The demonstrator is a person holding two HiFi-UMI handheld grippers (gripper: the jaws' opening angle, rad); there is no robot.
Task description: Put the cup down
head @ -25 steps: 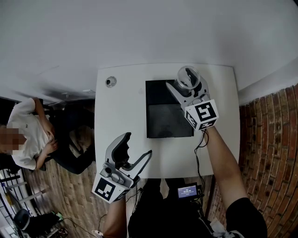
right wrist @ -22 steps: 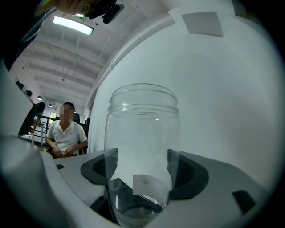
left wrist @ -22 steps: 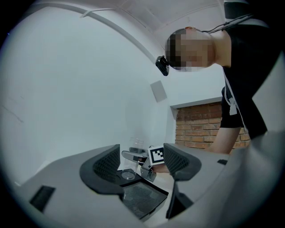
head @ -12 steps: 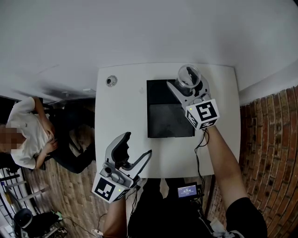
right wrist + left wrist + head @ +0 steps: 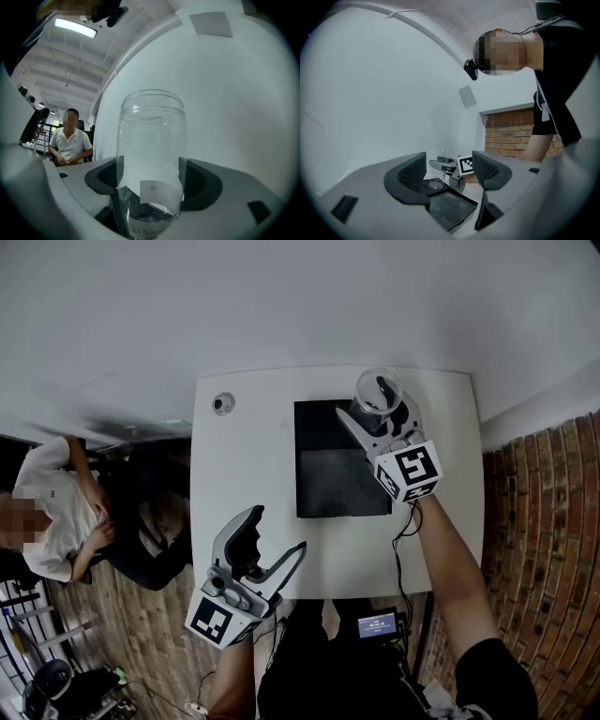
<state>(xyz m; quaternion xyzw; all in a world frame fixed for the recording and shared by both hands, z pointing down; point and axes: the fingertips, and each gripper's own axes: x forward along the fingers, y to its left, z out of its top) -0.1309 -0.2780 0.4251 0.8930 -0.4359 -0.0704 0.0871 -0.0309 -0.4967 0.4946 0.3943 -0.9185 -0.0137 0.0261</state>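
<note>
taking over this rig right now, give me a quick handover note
Left gripper: open, empty, level over the near left part of the white table.
Right gripper: shut on the clear cup, which is upright, mouth up, nothing in it.
Where: the cup is at the far right corner of the black mat. Its base looks at or just above the mat; I cannot tell which.
Done: cup is in place over the mat.
Left: settle it if needed, open the jaws, then back the gripper off without tipping it.
</note>
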